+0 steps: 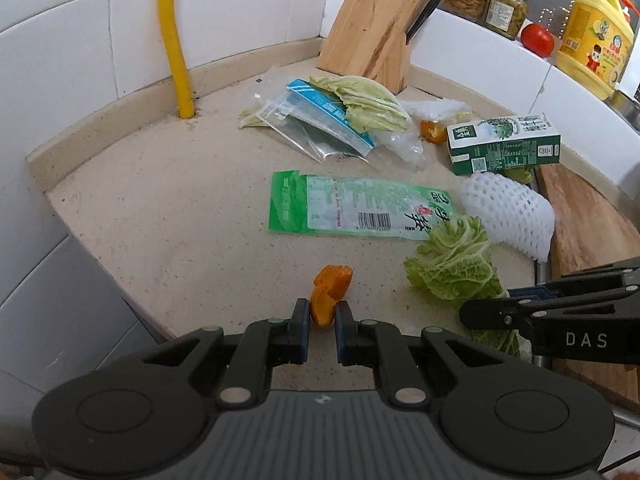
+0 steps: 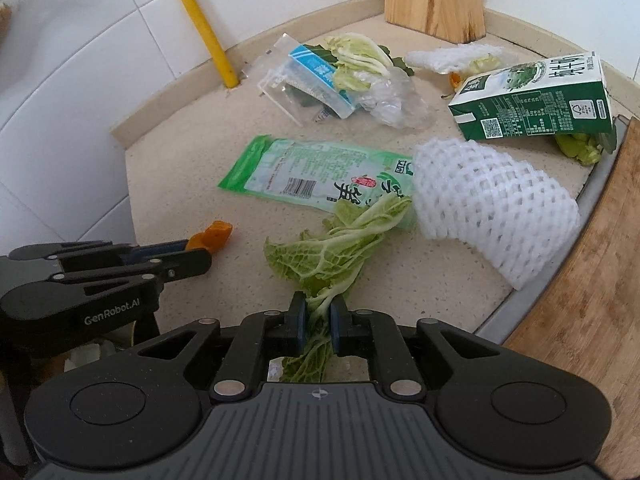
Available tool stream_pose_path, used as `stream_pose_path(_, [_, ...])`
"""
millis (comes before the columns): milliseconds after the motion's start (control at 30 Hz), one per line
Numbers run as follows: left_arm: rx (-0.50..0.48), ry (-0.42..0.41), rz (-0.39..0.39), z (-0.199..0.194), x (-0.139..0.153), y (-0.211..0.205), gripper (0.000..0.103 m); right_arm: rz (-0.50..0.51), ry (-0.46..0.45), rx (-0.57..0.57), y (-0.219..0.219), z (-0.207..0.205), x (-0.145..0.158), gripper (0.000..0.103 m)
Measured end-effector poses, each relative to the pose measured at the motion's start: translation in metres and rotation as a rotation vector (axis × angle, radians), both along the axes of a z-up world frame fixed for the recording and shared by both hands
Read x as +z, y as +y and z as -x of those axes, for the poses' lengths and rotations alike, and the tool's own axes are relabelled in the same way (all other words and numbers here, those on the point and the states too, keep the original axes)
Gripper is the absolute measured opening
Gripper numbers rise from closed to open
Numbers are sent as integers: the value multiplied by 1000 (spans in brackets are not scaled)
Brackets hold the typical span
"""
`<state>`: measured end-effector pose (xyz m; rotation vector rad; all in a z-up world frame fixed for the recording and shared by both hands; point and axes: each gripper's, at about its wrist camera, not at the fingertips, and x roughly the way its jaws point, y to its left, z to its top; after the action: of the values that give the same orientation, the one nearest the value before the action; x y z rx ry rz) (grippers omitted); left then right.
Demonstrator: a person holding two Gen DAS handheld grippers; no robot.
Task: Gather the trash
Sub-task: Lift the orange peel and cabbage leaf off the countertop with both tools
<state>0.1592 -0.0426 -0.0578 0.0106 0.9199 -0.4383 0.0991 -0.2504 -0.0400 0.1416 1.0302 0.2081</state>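
Scraps are filling both your tools: your left gripper (image 1: 322, 316) is clamping the curled orange peel piece (image 1: 330, 292) near the speckled beige countertop's (image 1: 168, 208) front edge, and your right gripper (image 2: 318, 320) is pinching the crinkled green cabbage leaf (image 2: 328, 252) by its stalk, probably so each clears the counter together. Wrappers and the green milk carton (image 2: 536, 100) are waiting behind.
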Motion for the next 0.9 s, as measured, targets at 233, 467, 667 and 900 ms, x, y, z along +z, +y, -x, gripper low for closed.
stream_pose_path(233, [-5,0,-6,-5,0,-4,9,-33,-11,26,2,-1,-1,54])
stream_pose_path(467, [5,-4,-7,-11,-1,-9,12,18,-27,23,11,-3,-7,46])
stream_pose_path(667, [50,6,31,-11,0,3,9,13,-17,-34,-1,-2,-5,14])
stream_pose_path(900, [60,-1,64,-10,6,9,8,-14,-46,-60,-6,3,0,13])
